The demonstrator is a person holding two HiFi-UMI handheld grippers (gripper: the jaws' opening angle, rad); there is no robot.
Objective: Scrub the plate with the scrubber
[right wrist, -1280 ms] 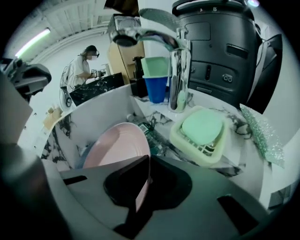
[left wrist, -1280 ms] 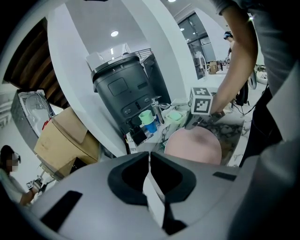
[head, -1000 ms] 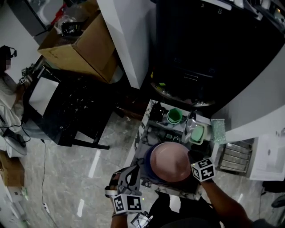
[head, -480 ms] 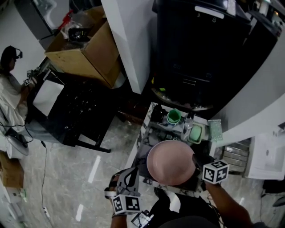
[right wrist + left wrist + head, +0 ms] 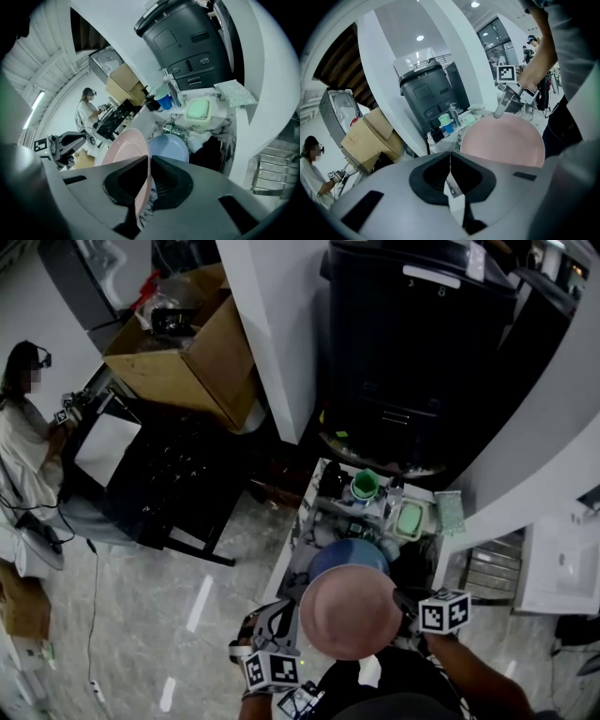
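Black bin (image 5: 412,352) fills upper centre of head view. Cluttered marble counter (image 5: 302,521) below it. Pink plate (image 5: 349,613) at lower centre, overlapping blue plate (image 5: 347,554), rim clamped in right gripper (image 5: 149,164). Left gripper (image 5: 450,157) lower left of plate, jaws pressed together, empty

Pink plate (image 5: 123,146), clamped in the right tongs (image 5: 149,159): smooth, matt finish. Table (image 5: 218,127) beyond the tongs: glossy, marble-veined. Pad (image 5: 234,92) farther beyond: rough, glittering weave.

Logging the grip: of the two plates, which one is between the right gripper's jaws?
The pink plate, clamped by its rim in the right gripper and held tilted; the blue plate lies on the counter, untouched.
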